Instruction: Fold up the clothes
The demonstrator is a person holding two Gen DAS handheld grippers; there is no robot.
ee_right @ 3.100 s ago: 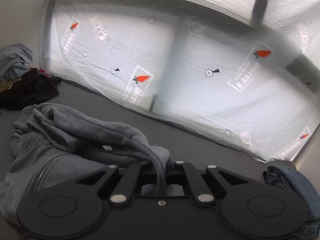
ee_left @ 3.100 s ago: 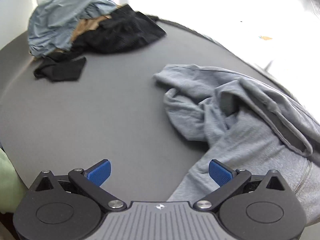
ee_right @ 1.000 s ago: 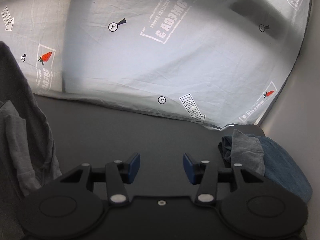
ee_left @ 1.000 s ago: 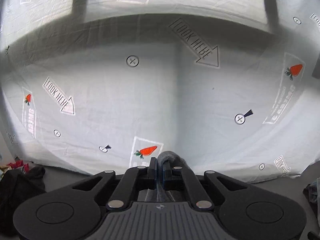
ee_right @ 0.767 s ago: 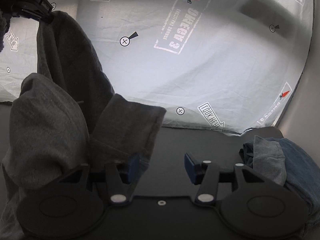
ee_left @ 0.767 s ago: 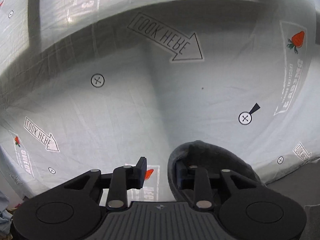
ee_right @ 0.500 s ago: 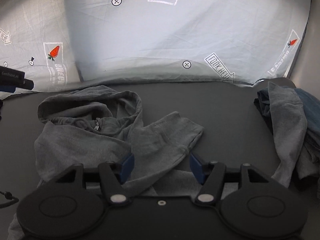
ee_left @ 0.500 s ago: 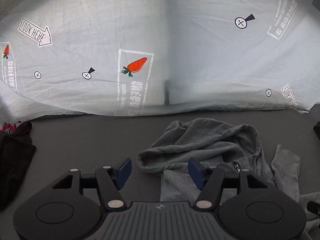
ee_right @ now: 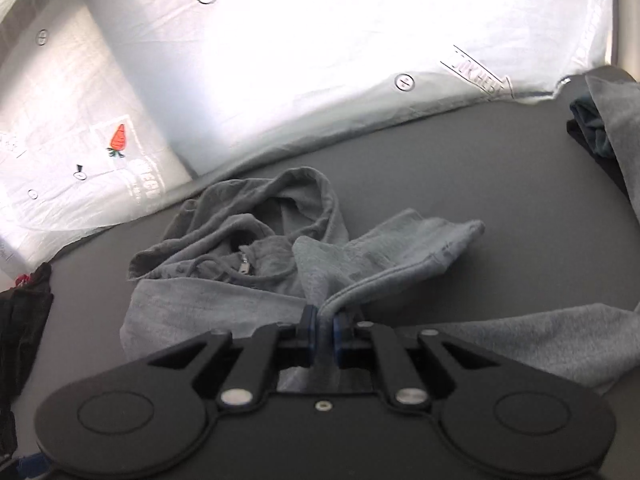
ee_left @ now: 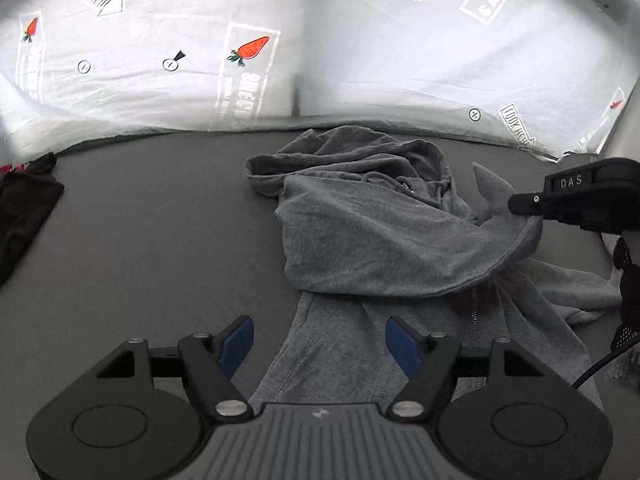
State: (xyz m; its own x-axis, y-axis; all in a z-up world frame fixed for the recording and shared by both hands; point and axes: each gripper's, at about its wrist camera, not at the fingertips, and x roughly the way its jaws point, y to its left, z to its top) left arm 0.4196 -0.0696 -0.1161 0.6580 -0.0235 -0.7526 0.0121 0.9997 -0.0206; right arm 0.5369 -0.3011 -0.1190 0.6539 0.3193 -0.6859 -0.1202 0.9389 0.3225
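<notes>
On the dark grey bench, a grey zip hoodie lies crumpled near the middle, its hood toward the white printed backdrop. The right gripper has just closed and pinches a fold of the hoodie's hem between its blue pads. The left gripper has just been opening; its jaws stand wide above the hoodie's lower part, pads pressing on nothing. Black clothes lie at the bench's left edge.
</notes>
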